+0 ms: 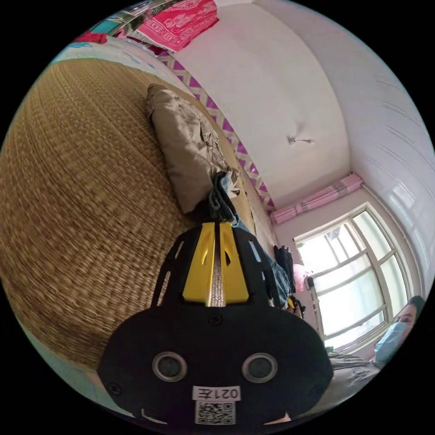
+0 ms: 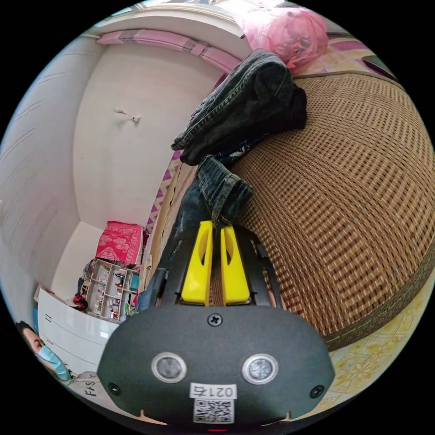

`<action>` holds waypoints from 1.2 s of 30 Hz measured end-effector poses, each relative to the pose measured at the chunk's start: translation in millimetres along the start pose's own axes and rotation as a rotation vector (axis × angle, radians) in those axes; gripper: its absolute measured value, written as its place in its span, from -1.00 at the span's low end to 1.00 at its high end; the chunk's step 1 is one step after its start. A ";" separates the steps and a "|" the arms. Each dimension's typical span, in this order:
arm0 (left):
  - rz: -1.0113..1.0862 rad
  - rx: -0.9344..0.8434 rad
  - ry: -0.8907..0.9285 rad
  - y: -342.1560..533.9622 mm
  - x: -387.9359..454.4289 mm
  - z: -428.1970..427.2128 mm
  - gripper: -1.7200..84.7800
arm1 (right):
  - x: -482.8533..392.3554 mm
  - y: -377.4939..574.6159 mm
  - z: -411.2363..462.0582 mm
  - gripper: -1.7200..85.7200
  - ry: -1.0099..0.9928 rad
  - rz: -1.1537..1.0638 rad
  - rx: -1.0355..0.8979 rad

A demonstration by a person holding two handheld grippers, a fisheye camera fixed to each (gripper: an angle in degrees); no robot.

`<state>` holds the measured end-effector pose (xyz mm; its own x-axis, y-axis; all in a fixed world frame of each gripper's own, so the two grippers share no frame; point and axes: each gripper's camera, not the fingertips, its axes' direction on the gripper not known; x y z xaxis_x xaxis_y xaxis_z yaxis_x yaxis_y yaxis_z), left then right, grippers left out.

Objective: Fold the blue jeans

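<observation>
Both views ride low, close over woven mat (image 1: 81, 190), rolled sideways, facing opposite ways; share mat, white wall (image 2: 118, 154).

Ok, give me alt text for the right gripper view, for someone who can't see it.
The right gripper, its yellow jaws closed, pinches a bunched hem of the blue jeans above a woven straw mat. Behind it a folded dark garment lies on the mat, with a pink plastic bag beyond and a white wall to the side.

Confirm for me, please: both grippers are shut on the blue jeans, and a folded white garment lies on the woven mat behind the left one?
Not quite: in the left gripper view the folded garment is tan, not white. It lies on the woven mat, and both the left gripper and right gripper pinch the blue jeans.
</observation>
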<state>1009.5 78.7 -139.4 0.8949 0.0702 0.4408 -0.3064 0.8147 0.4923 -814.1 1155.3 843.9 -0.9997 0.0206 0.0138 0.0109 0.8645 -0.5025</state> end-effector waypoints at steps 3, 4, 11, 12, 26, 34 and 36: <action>-0.063 -0.033 0.004 11.8 -43.6 -7.7 -0.94 | -3.9 0.9 -1.8 -0.92 0.024 0.000 -0.002; -0.098 -0.022 0.019 19.1 -63.7 -17.1 -0.91 | -3.9 0.0 -2.7 -0.91 0.023 0.002 -0.008; -0.069 0.234 0.069 40.7 -140.7 -100.4 -0.89 | -5.4 -4.7 -12.7 -0.90 -0.015 -0.016 0.007; -0.074 0.257 0.048 34.3 -152.3 -109.5 -0.88 | -6.3 -5.4 -12.8 -0.90 -0.010 -0.017 0.008; -0.348 0.038 0.230 -15.0 -287.8 37.6 -0.86 | -22.4 -44.3 -11.4 -0.89 0.026 -0.018 0.018; -0.313 0.080 0.202 -86.9 -285.3 83.4 -0.86 | -38.2 -78.4 -1.3 -0.88 0.044 -0.016 0.016; -0.294 0.065 0.197 -94.4 -274.0 85.2 -0.85 | -43.2 -87.2 2.0 -0.88 0.047 -0.016 0.014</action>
<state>765.6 -66.5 -242.6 0.9912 -0.0472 0.1236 -0.0410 0.7787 0.6261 -772.0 1077.9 885.4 -0.9976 0.0311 0.0625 -0.0055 0.8578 -0.5140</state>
